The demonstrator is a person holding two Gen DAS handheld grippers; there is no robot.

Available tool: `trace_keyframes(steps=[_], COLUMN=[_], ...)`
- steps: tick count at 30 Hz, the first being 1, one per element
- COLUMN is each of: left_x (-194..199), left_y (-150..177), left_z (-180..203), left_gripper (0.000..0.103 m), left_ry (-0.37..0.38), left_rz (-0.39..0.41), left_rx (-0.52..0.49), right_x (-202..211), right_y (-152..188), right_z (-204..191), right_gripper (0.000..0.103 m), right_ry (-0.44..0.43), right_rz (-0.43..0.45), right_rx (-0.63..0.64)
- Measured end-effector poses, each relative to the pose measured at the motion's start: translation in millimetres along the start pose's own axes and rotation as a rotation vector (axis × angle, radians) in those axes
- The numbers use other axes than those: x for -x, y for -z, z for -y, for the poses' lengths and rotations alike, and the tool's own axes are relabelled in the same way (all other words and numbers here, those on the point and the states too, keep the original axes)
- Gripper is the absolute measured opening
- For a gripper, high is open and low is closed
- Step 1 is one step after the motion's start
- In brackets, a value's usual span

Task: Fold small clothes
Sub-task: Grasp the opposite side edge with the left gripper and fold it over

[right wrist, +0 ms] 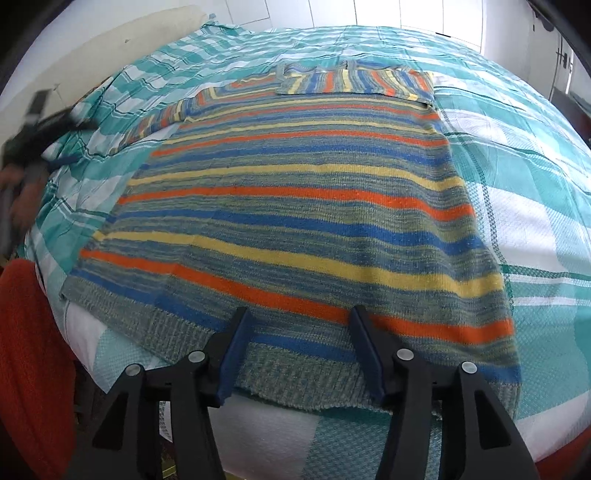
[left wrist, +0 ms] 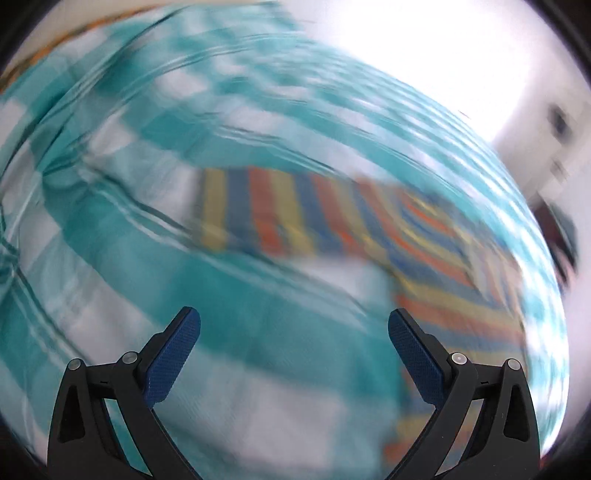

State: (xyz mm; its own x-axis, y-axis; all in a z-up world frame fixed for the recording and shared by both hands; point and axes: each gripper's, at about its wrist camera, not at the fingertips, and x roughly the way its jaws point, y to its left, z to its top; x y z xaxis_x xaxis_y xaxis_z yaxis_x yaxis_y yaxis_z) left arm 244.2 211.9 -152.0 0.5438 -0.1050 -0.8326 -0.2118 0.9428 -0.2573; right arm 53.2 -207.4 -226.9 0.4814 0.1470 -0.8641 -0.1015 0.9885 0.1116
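A striped knitted sweater in orange, yellow, blue and grey-green lies flat on a bed, its hem nearest me and one sleeve folded across the top. My right gripper is open, its jaws straddling the hem over the sweater's lower edge. My left gripper is open and empty above the bedcover; its view is blurred by motion, and the sweater shows ahead and to the right. The left gripper also appears, blurred, at the far left of the right wrist view.
The bed is covered by a teal and white checked cover. An orange-red cloth hangs at the bed's near left side. A white wall stands behind the bed, with a bright window area.
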Motion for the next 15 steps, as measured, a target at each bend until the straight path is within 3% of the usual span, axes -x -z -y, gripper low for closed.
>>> trace_keyframes(steps=[2, 4, 9, 10, 11, 12, 15], left_x=[-36, -57, -91, -92, -92, -93, -68], left_y=[-29, -39, -47, -46, -46, -49, -65], left_z=[-37, -55, -50, -42, -35, -27, 4], left_gripper=[0.100, 0.098, 0.095, 0.073, 0.019, 0.000, 0.001], left_ry=[-0.065, -0.075, -0.076, -0.110, -0.143, -0.176, -0.182], left_rz=[-0.037, -0.065, -0.116, -0.108, -0.096, -0.109, -0.021], left_rx=[0.138, 0.206, 0.166, 0.123, 0.082, 0.048, -0.002], right_x=[-1, -3, -7, -8, -9, -10, -10], right_y=[-1, -2, -3, -3, -4, -4, -5], right_z=[-2, -3, -6, -7, -8, -10, -10], right_gripper=[0.058, 0.059, 0.067, 0.069, 0.071, 0.072, 0.073], right_ry=[0.004, 0.009, 0.006, 0.007, 0.009, 0.013, 0.007], right_rz=[-0.002, -0.004, -0.001, 0.000, 0.000, 0.000, -0.001], right_rx=[0.012, 0.018, 0.025, 0.030, 0.037, 0.044, 0.042])
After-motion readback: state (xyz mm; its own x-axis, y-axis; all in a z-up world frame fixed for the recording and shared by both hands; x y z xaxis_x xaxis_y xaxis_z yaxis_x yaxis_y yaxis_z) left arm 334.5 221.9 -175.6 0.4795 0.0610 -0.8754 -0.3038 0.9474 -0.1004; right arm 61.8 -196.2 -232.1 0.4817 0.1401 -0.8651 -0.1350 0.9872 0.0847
